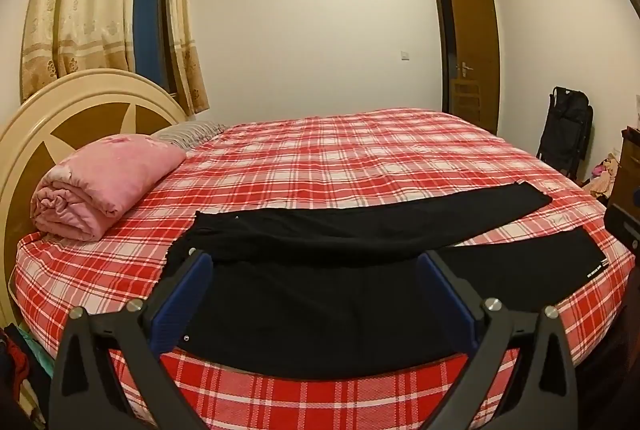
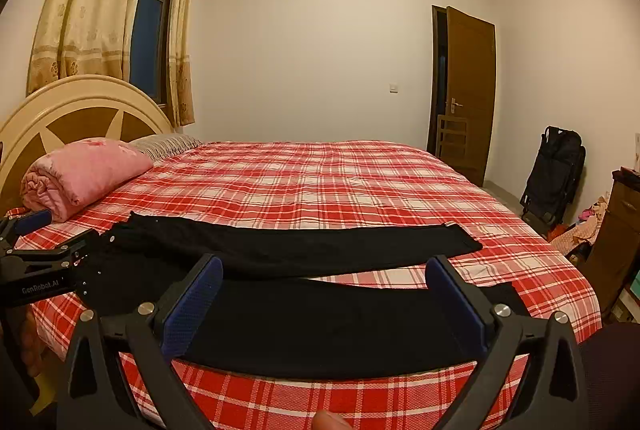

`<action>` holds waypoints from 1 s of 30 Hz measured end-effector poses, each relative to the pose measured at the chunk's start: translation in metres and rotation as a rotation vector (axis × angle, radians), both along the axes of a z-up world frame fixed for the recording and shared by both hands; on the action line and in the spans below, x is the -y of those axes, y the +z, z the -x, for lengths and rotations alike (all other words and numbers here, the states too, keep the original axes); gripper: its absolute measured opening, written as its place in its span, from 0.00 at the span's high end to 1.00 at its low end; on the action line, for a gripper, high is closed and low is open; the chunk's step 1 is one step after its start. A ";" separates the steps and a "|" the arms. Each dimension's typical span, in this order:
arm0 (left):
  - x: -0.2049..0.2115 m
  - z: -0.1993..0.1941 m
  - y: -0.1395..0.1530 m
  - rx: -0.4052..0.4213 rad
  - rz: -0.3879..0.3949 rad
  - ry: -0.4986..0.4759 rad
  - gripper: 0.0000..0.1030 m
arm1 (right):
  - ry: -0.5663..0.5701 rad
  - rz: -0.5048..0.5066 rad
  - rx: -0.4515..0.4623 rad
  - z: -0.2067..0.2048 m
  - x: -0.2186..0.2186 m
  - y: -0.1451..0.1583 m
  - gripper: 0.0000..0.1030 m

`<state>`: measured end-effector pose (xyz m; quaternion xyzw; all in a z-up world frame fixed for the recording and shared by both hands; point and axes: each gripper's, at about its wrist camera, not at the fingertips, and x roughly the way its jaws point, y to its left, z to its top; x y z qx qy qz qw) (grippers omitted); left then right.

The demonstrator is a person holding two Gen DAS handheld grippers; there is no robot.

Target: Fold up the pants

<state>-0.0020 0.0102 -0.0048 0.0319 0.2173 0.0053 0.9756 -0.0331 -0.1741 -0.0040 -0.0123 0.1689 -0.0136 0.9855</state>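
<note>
Both jaws stand spread wide with nothing pinched: the left gripper [image 1: 314,266] and right gripper [image 2: 324,268] hover over the near edge of the bed [image 1: 320,158]. Black pants [image 1: 360,230] lie flat along that near edge, waist toward the headboard [image 1: 60,118], legs apart. Beside the waist sits a rolled pink quilt [image 1: 104,182].

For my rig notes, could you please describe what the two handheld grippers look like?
Both match: the left gripper and the right gripper have black angular frames with silver bolts, and their fingers carry blue textured pads. From the right wrist view, the left gripper's black body bears white "GenRobot.AI" lettering. No cables or sleeves are visible.
</note>
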 end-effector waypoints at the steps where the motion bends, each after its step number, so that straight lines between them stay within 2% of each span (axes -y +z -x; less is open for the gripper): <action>1: 0.001 0.000 0.000 -0.001 -0.001 0.002 0.00 | 0.001 0.001 0.000 0.000 -0.001 0.001 0.01; 30: -0.012 -0.003 0.003 0.001 0.010 0.010 0.00 | 0.005 0.004 -0.002 -0.002 -0.002 -0.001 0.01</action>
